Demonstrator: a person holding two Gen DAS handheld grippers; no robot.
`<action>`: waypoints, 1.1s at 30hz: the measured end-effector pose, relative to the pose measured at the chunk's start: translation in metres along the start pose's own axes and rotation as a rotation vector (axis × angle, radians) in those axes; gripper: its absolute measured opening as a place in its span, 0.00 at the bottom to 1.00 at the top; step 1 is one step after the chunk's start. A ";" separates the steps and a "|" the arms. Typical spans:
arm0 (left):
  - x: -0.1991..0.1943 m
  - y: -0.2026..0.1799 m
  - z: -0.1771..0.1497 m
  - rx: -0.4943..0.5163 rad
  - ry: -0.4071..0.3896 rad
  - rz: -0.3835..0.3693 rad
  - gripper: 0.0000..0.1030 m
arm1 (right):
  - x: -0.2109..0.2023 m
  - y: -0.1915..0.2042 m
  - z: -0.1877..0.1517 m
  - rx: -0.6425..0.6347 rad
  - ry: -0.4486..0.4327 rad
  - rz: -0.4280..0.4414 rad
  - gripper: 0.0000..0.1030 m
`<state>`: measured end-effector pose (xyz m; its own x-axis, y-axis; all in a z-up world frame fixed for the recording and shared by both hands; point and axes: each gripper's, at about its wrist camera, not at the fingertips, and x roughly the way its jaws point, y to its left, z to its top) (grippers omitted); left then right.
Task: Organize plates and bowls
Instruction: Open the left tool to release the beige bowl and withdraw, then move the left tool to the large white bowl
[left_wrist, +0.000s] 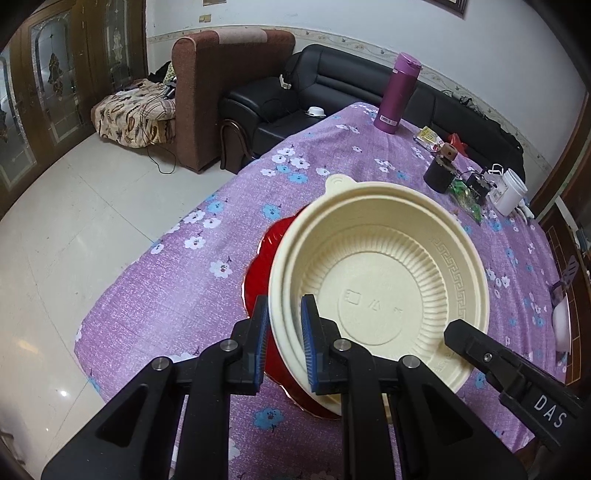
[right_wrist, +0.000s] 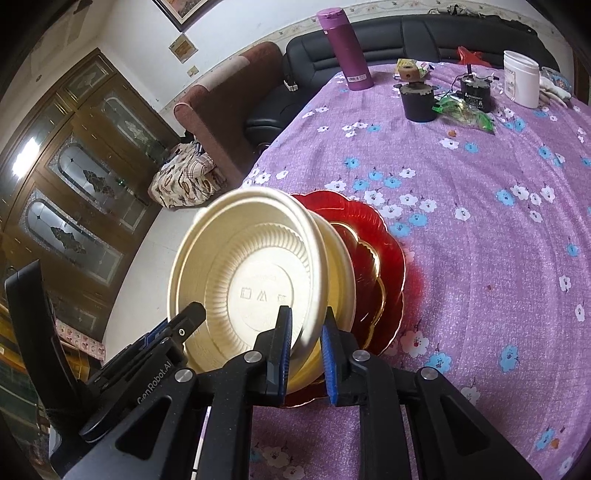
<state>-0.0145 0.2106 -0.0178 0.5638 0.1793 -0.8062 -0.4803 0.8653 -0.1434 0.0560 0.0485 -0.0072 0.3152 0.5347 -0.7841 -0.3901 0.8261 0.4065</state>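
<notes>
"DAS" on right gripper (left_wrist: 458, 332)

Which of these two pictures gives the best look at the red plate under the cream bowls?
The right wrist view. There the red plate shows its scalloped rim and gold inner band beside the cream bowls. In the left wrist view the red plate is mostly hidden beneath the cream bowls; only an edge sliver shows.

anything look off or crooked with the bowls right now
Yes: the cream ribbed plastic bowl is steeply tilted over the red scalloped plate, not level. The left gripper and right gripper pinch its rims.
</notes>
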 end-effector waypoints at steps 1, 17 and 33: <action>0.000 0.001 0.000 -0.003 0.001 -0.001 0.14 | -0.001 0.000 0.000 0.000 -0.001 -0.001 0.17; -0.016 0.014 0.006 -0.120 -0.090 -0.017 0.76 | -0.023 -0.012 0.005 0.072 -0.079 0.071 0.74; -0.054 -0.057 0.011 -0.009 -0.196 -0.096 0.80 | -0.093 -0.102 -0.005 0.242 -0.213 0.074 0.80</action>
<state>-0.0101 0.1570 0.0402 0.7270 0.1843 -0.6615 -0.4234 0.8787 -0.2205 0.0620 -0.0869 0.0219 0.4779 0.5989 -0.6427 -0.2102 0.7883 0.5783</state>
